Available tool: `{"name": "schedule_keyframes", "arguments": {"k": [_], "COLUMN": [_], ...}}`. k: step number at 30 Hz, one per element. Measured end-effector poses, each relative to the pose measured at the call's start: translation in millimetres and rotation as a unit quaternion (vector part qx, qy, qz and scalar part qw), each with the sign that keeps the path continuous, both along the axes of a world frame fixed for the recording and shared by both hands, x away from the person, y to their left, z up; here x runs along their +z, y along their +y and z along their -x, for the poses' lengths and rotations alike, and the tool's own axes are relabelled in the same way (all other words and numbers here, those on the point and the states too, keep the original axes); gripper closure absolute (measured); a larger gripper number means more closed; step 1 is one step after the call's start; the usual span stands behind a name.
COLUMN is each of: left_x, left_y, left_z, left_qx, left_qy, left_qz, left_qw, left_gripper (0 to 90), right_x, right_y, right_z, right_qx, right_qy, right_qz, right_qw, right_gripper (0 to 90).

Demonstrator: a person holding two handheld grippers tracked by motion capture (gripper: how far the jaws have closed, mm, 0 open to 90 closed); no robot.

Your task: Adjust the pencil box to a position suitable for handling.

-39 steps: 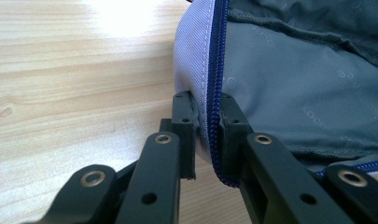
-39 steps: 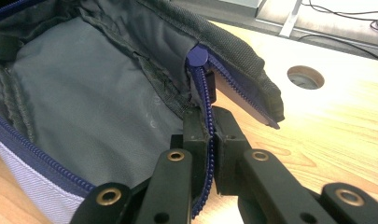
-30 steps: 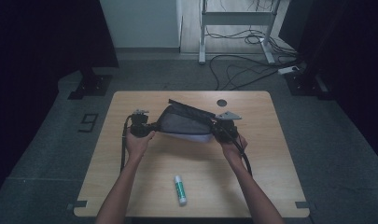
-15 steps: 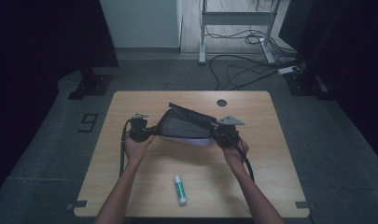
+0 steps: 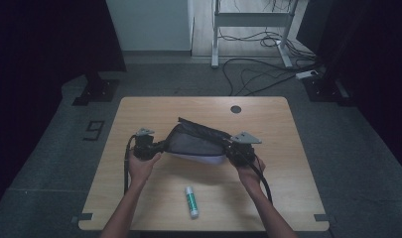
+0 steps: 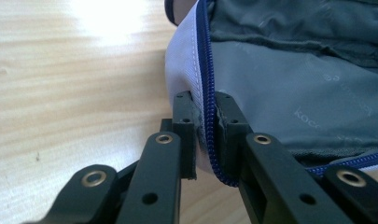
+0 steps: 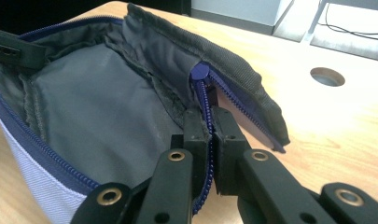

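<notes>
The left tool (image 6: 206,135) pinches the zipper edge of a pencil pouch (image 5: 196,144) at one end; the right tool (image 7: 210,140) clamps the zipper edge at the other. The pouch gapes open at the middle of the table (image 5: 288,198), showing grey lining. A glue stick (image 5: 191,202) lies near the table's near edge.

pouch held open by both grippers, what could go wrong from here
Each gripper, left and right, pinches only a thin strip of zipper edge on the pouch, so the fabric could slip out. The glue stick lies loose with both grippers busy, so getting it in means letting one end go.
</notes>
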State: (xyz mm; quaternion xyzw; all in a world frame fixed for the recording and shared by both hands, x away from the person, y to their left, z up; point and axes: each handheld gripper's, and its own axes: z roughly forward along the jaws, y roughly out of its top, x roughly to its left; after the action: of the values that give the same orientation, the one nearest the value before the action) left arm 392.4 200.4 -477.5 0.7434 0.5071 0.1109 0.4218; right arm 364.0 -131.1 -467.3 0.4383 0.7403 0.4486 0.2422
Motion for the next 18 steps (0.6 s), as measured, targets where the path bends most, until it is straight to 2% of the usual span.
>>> {"name": "schedule_keyframes", "arguments": {"k": [2, 4, 5, 6, 7, 8, 9, 13, 16, 18], "left_x": [-2.4, -9.9, -20.6, -20.6, -33.6, -33.6, -44.0, -50.4, -50.9, -51.4], "left_y": [0.1, -0.1, 0.2, 0.2, 0.9, 0.9, 0.0, 0.9, 1.3, 1.2], "left_z": [1.6, 3.1, 1.8, 1.8, -1.3, -1.3, -1.9, -0.6, 1.5, 1.8], "left_qx": [-0.001, -0.003, -0.004, -0.004, -0.006, -0.006, -0.005, -0.006, -0.01, -0.009], "left_qy": [0.002, 0.013, 0.029, 0.029, 0.05, 0.05, 0.061, 0.066, 0.068, 0.068], "left_qz": [0.0, 0.001, 0.0, 0.0, -0.005, -0.005, -0.008, -0.002, 0.001, 0.002], "left_qw": [1.0, 0.9999, 0.9996, 0.9996, 0.9987, 0.9987, 0.9981, 0.9978, 0.9976, 0.9977], "left_gripper": [81.9, 82.2, 82.5, 82.4, 82.4, 82.5, 82.5, 83.8, 83.3, 82.2], "right_x": [-4.6, -7.6, -15.0, -15.0, -24.3, -24.3, -34.1, -43.8, -50.7, -54.8], "right_y": [0.6, 0.9, 1.6, 1.6, 2.6, 2.6, 3.6, 3.3, -1.3, -1.7], "right_z": [2.5, 3.2, 3.8, 3.8, 2.2, 2.2, 0.6, -0.5, -2.6, -2.3], "right_qx": [0.003, 0.005, 0.005, 0.005, 0.008, 0.008, 0.008, 0.003, 0.0, 0.0], "right_qy": [0.004, 0.008, 0.014, 0.014, 0.029, 0.029, 0.042, 0.048, 0.065, 0.07], "right_qz": [-0.002, -0.003, 0.0, 0.0, 0.005, 0.005, 0.008, 0.014, 0.005, 0.01], "right_qw": [1.0, 0.9999, 0.9999, 0.9999, 0.9995, 0.9995, 0.999, 0.9987, 0.9979, 0.9975], "right_gripper": [84.6, 84.7, 84.9, 84.9, 85.2, 85.2, 85.3, 85.3, 84.9, 83.8]}}
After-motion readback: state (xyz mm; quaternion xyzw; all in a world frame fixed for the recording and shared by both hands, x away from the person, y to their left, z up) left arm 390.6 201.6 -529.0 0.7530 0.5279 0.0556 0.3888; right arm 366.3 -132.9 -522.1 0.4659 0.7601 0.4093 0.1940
